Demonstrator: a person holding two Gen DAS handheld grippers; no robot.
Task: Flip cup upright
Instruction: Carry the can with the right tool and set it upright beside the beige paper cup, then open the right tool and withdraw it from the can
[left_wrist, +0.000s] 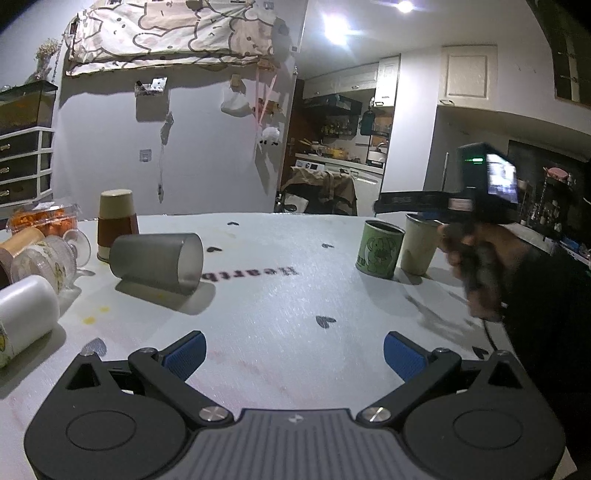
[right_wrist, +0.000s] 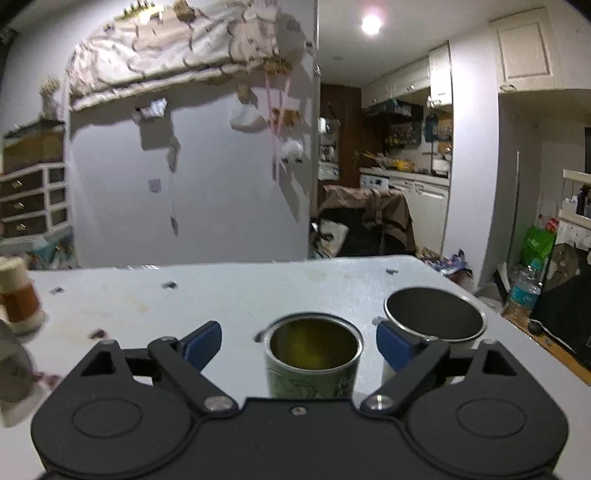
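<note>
So the flip hadn't really started at this point, far as I could judge. The frosted grey cup (left_wrist: 157, 263) was lying on its side on the table (left_wrist: 295, 295), ahead and off to the left of the left gripper (left_wrist: 294, 354), with its open mouth turned toward the middle of the table. Nothing was touching it. The left gripper was spread wide with nothing between its blue pads (left_wrist: 186, 352), and the cup was well apart from it, so reaching, grabbing and tipping it up were all still to do.

The right gripper (right_wrist: 299, 345) was also wide open and holding nothing. The green tin (right_wrist: 313, 356) stood upright between its fingers but I couldn't see either pad touching it, and a pale cup (right_wrist: 435, 314) stood upright just past its right finger. Those two looked finished, or never needed flipping.

The grey cup itself looked like a plain translucent tumbler, smooth and slightly tapered, no handle, seemingly empty. My guess is it'd roll easily if nudged, so a grip across the wall seemed safest.
</note>
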